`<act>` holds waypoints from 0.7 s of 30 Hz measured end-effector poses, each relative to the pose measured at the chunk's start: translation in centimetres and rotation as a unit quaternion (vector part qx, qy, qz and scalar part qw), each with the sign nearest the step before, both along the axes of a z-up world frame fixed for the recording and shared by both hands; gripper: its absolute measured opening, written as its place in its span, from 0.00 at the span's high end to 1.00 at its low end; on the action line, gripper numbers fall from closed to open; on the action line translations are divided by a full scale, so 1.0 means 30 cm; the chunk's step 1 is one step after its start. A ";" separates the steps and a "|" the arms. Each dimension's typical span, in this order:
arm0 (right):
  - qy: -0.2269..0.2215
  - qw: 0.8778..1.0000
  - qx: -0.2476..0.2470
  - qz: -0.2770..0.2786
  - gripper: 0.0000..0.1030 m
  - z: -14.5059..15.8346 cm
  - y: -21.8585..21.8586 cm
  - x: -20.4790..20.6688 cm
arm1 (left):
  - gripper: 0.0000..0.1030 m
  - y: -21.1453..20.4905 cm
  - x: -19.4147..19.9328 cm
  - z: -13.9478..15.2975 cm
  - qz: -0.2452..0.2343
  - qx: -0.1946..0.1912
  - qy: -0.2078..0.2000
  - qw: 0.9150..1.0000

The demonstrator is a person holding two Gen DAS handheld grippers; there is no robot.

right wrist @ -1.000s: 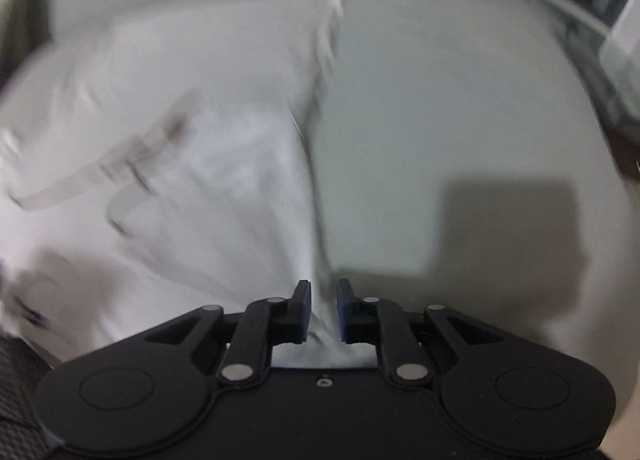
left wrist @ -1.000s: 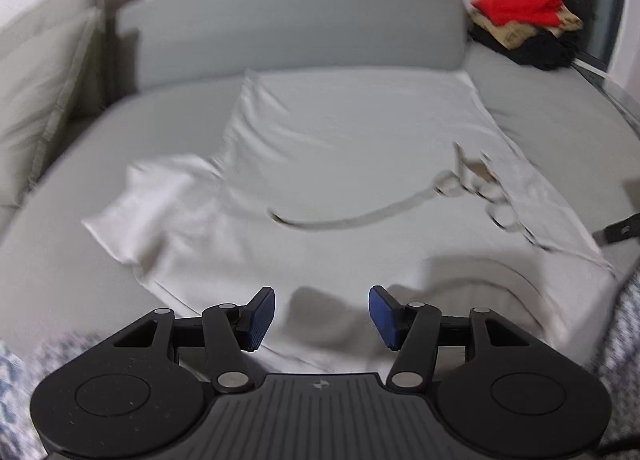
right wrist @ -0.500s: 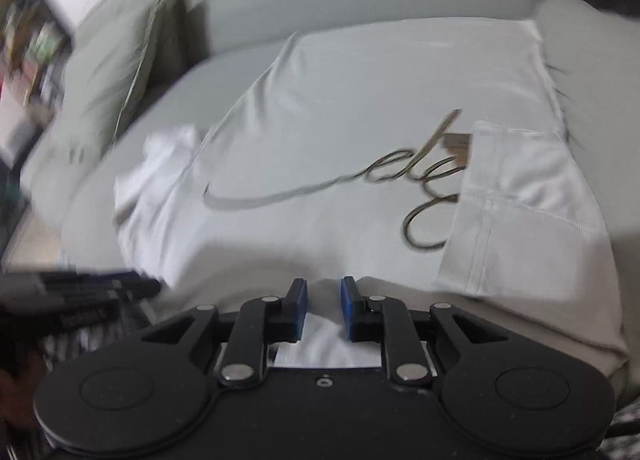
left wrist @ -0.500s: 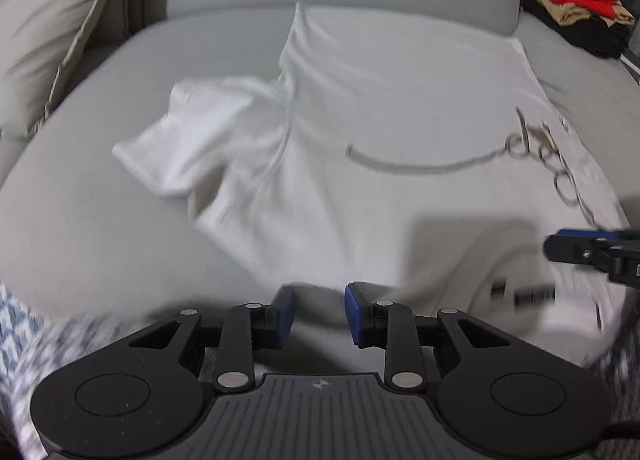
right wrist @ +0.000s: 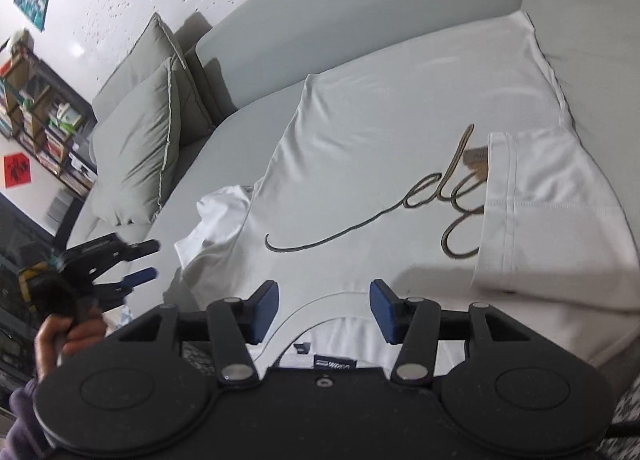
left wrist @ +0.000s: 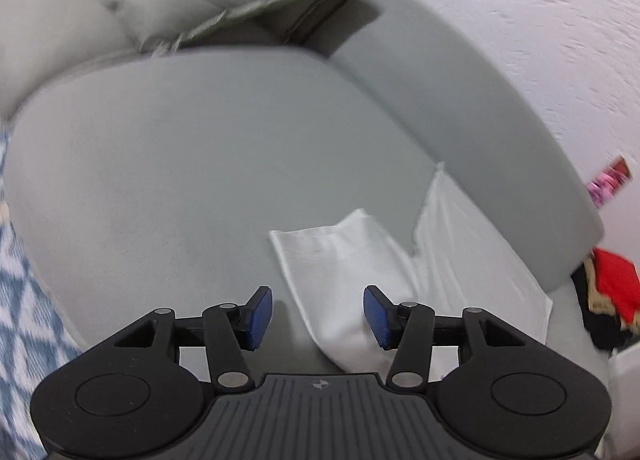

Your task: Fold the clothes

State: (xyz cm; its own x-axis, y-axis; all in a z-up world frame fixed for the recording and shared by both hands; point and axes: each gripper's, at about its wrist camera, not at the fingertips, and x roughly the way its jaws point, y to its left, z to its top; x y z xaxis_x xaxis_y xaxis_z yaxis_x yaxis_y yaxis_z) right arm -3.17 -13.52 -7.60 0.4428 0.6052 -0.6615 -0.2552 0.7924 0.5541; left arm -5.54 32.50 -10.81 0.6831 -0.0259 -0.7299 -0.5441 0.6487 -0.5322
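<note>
Seemingly the coming move turns on the unfolded sleeve. From the left wrist, the left tongs (left wrist: 318,318) stand released, their blue pads having just been opening with nothing pressed between them. The white cotton T-shirt's loose short sleeve (left wrist: 340,272) lies just ahead of them and a little toward their right pad, its long axis running away from the tongs and leftward, its cuff edge farthest out on the grey sofa seat (left wrist: 180,179).

From the right wrist, the right tongs (right wrist: 323,310) are likewise released, jaws just opened, poised over the shirt's neckline (right wrist: 320,356), gripping nothing. The white T-shirt with grey script lettering (right wrist: 400,147) spreads ahead. Its other sleeve (right wrist: 552,219) already lies folded over the body, ahead-right. The crumpled sleeve (right wrist: 216,219) lies ahead-left, near the left tongs (right wrist: 140,260), so the left hand (right wrist: 68,336) is judged nearer.
</note>
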 end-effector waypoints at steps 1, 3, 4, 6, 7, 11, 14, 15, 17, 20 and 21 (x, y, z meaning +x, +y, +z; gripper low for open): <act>0.000 1.000 0.002 -0.004 0.52 0.001 -0.003 0.001 | 0.60 0.025 0.019 -0.023 0.005 -0.025 0.012 1.000; 0.001 1.000 0.006 -0.012 0.51 0.002 -0.009 0.004 | 0.65 0.073 0.045 -0.062 0.018 -0.073 0.022 0.997; 0.001 1.000 0.011 -0.016 0.51 0.000 -0.011 0.007 | 0.65 0.094 0.050 -0.075 0.027 -0.091 0.018 0.995; 0.003 1.000 0.019 -0.022 0.51 -0.002 -0.022 0.008 | 0.65 0.122 0.062 -0.097 0.041 -0.113 0.019 0.993; 0.003 1.000 0.019 -0.024 0.51 -0.003 -0.025 0.008 | 0.64 0.126 0.072 -0.101 0.040 -0.114 0.019 0.992; 0.005 0.999 0.017 -0.028 0.51 -0.007 -0.031 0.006 | 0.64 0.121 0.120 -0.102 0.025 -0.093 0.027 0.995; 0.006 0.999 0.016 -0.032 0.51 -0.008 -0.041 0.001 | 0.86 0.098 0.145 -0.088 0.024 -0.056 0.043 0.997; 0.006 0.999 0.016 -0.033 0.51 -0.007 -0.045 -0.002 | 0.95 0.088 0.150 -0.082 0.027 -0.040 0.054 0.997; 0.006 0.999 0.018 -0.034 0.51 -0.006 -0.054 -0.006 | 0.99 0.058 0.154 -0.052 0.025 -0.005 0.054 0.998; 0.005 0.999 0.020 -0.037 0.51 -0.006 -0.067 -0.009 | 0.99 -0.044 0.157 0.036 0.005 0.103 0.046 0.994; 0.005 0.999 0.020 -0.039 0.51 -0.007 -0.072 -0.010 | 0.99 -0.091 0.162 0.063 -0.008 0.145 0.041 0.989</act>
State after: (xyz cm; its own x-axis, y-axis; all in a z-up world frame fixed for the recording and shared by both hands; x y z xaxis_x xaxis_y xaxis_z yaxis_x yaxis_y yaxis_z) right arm -3.46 -15.68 -7.82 0.4825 0.5953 -0.6425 -0.1878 0.7868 0.5879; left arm -0.67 29.75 -8.91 0.6219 0.1816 -0.7618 -0.5664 0.7761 -0.2774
